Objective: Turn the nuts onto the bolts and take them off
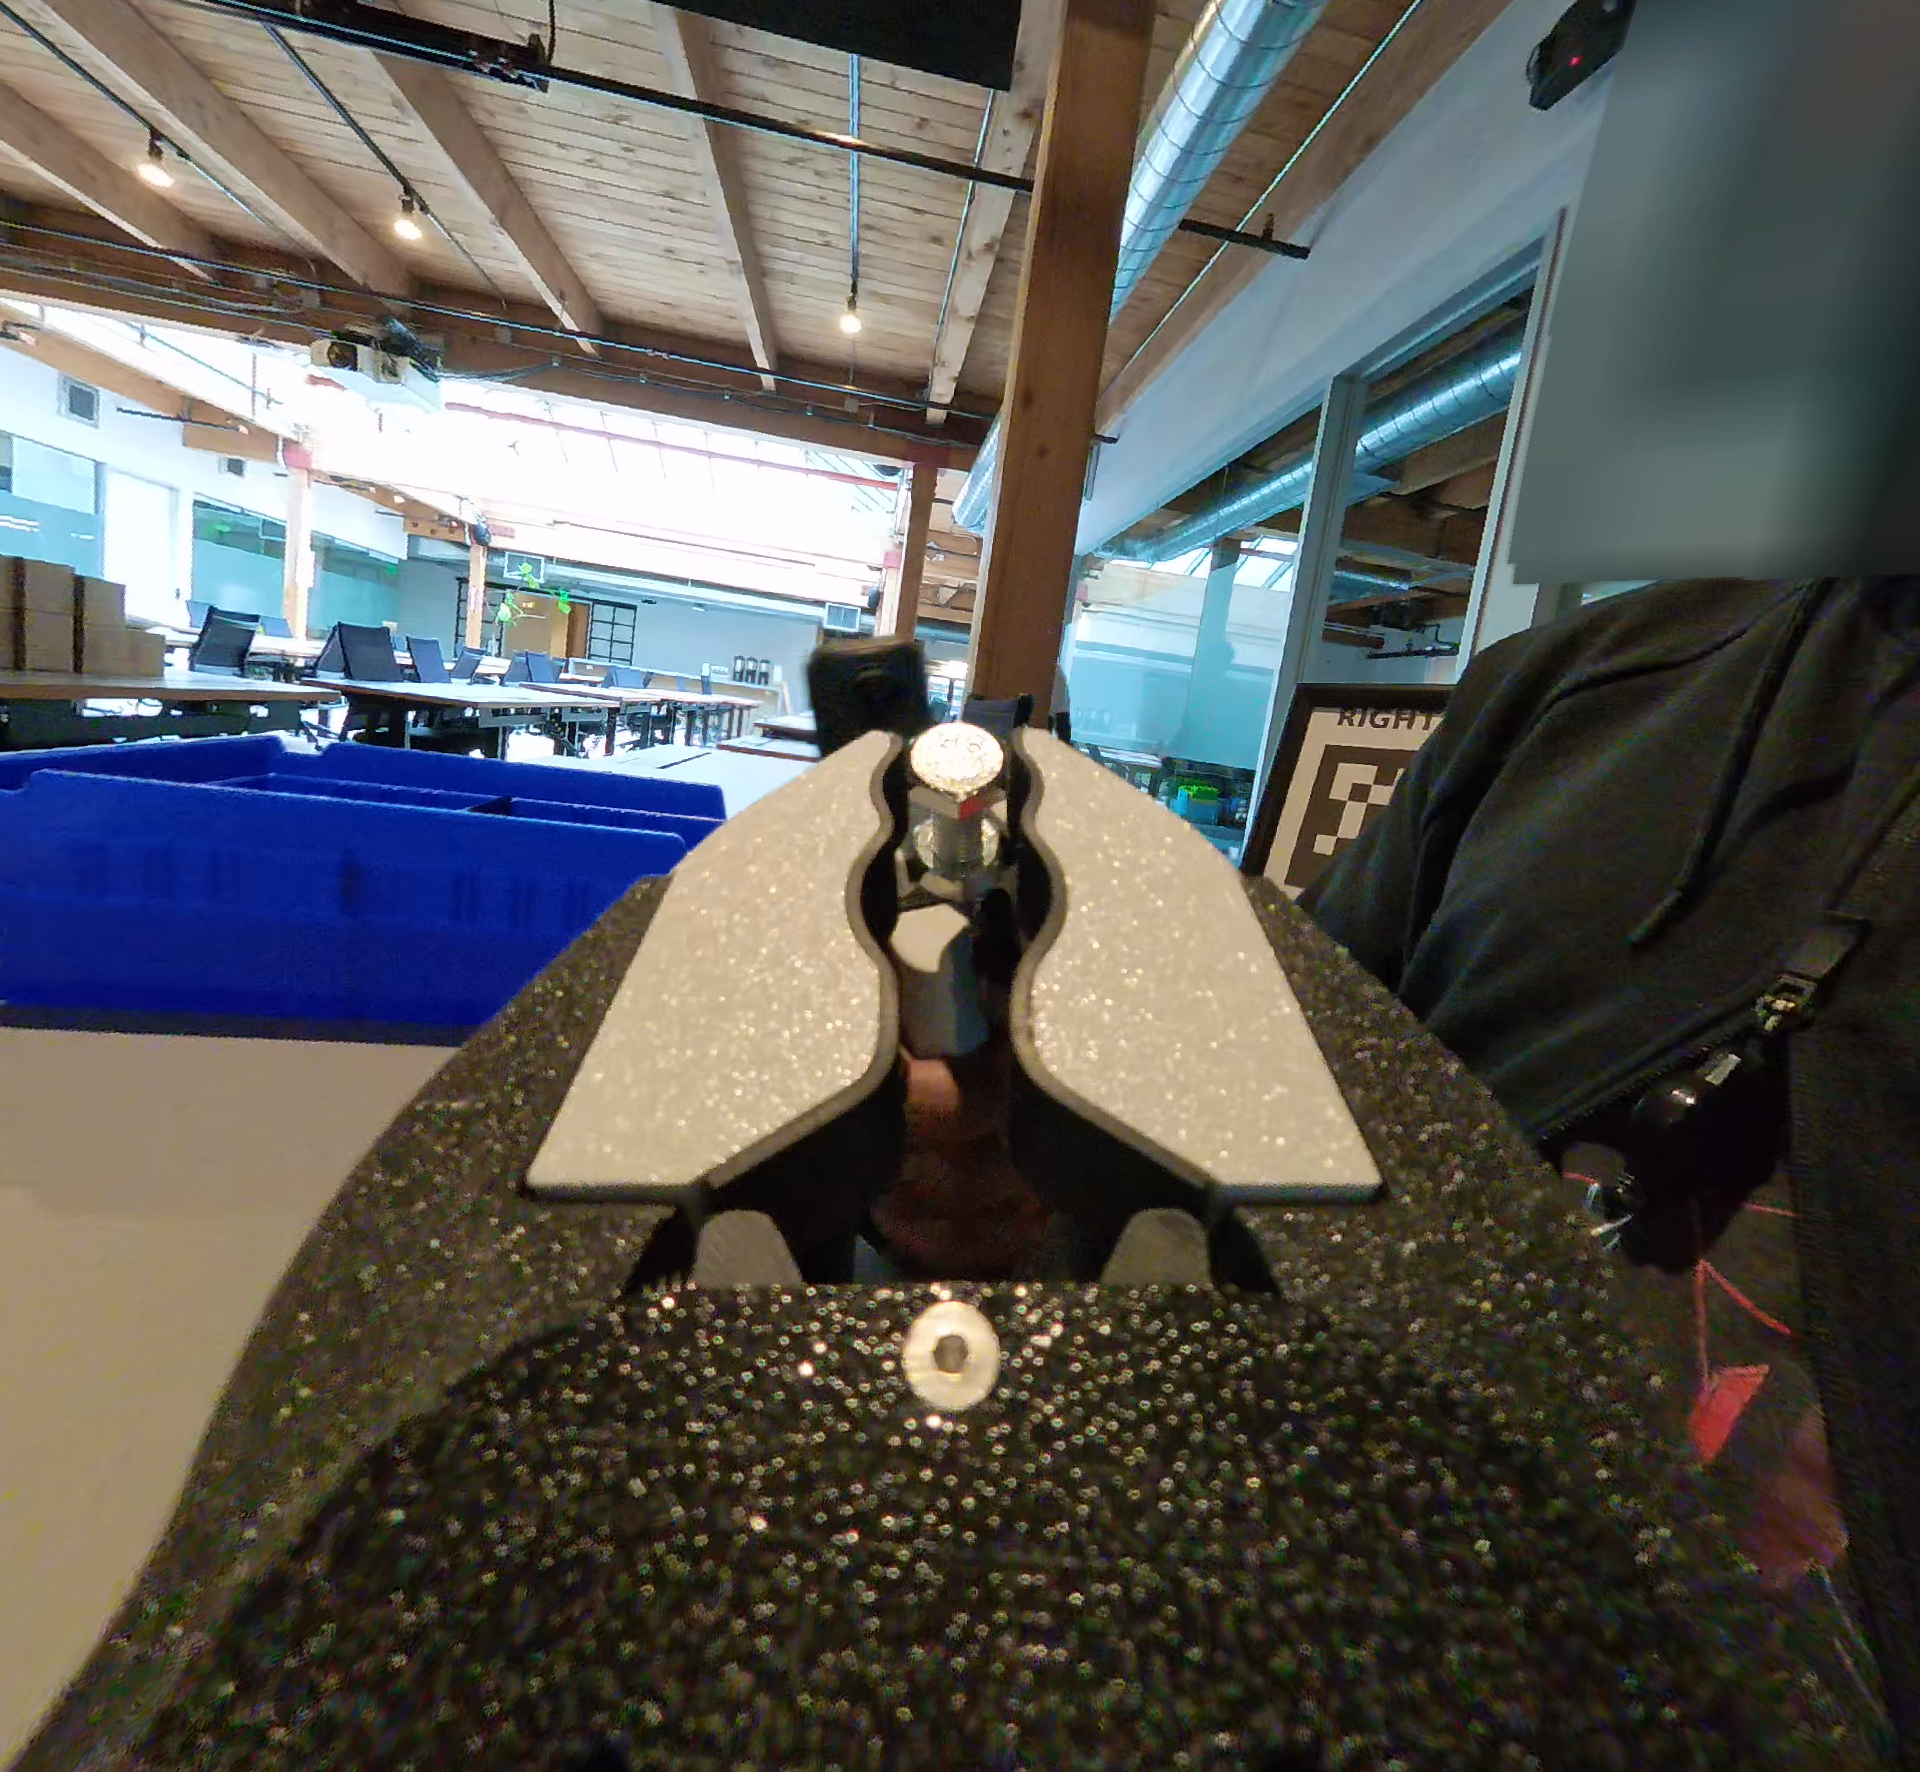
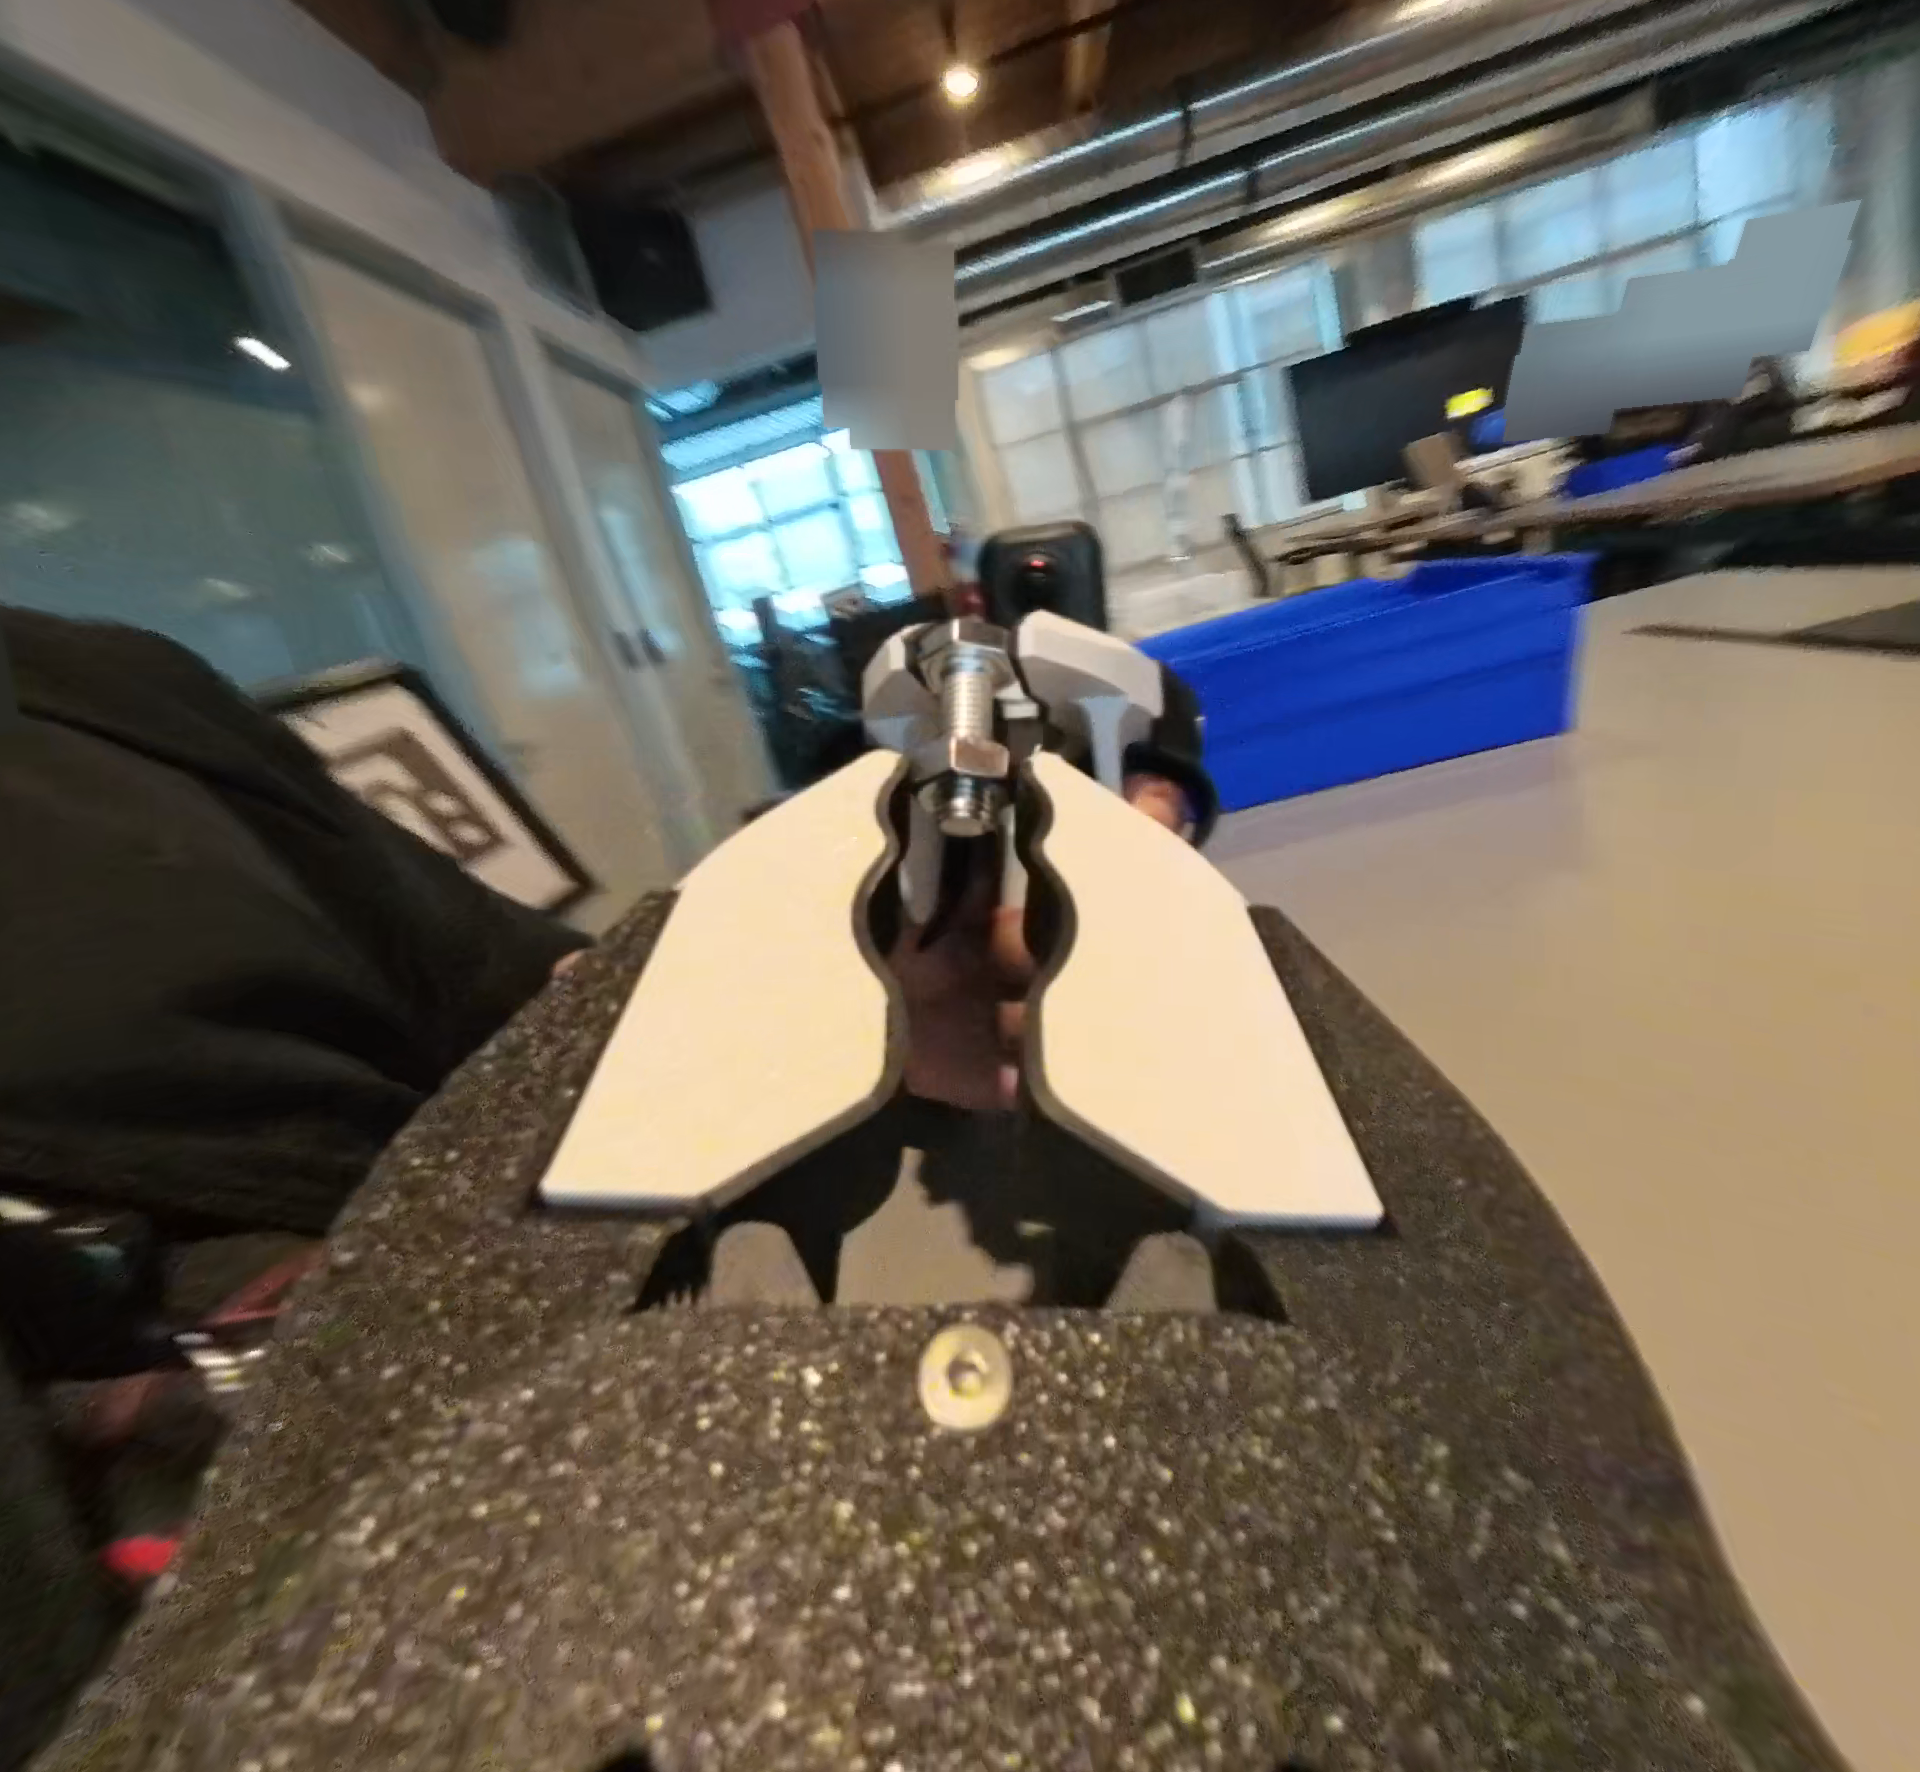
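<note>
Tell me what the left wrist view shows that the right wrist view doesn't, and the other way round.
Only the left wrist view shows the round top of the bolt's head, pinched between the left gripper's fingertips, and the person's dark jacket up close.

Only the right wrist view shows the bolt's threaded end sticking out past the nut, which the right gripper clamps, with the left gripper holding the far end.

Both show the bolt, the blue bin on the pale table, and a framed black-and-white marker.

I find my right wrist view motion-blurred; the blue plastic bin is cut off at the left edge.
</note>
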